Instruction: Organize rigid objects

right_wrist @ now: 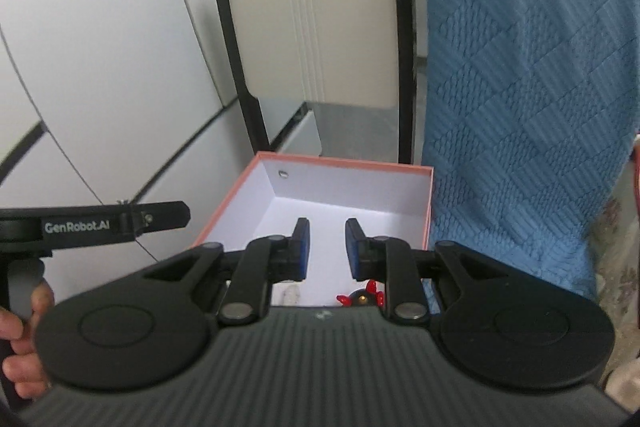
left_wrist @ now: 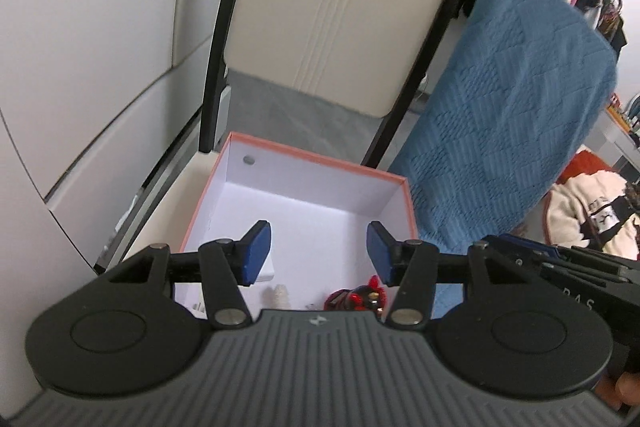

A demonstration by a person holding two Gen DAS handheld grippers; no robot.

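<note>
An open box (left_wrist: 308,157) with an orange rim and white inside stands below both grippers; it also shows in the right wrist view (right_wrist: 340,161). At its near side lie a red and black toy figure (left_wrist: 358,297), a small white ridged object (left_wrist: 280,294) and a white flat piece (left_wrist: 266,269). The red toy (right_wrist: 362,298) and the white object (right_wrist: 289,294) show partly in the right wrist view. My left gripper (left_wrist: 318,253) is open and empty above the box. My right gripper (right_wrist: 327,247) is open and empty above the box.
A cream chair back (left_wrist: 340,11) with a black frame stands behind the box. A blue quilted blanket (left_wrist: 512,107) hangs to the right of it. White cabinet panels (left_wrist: 80,47) are on the left. Clothes (left_wrist: 588,215) lie at far right.
</note>
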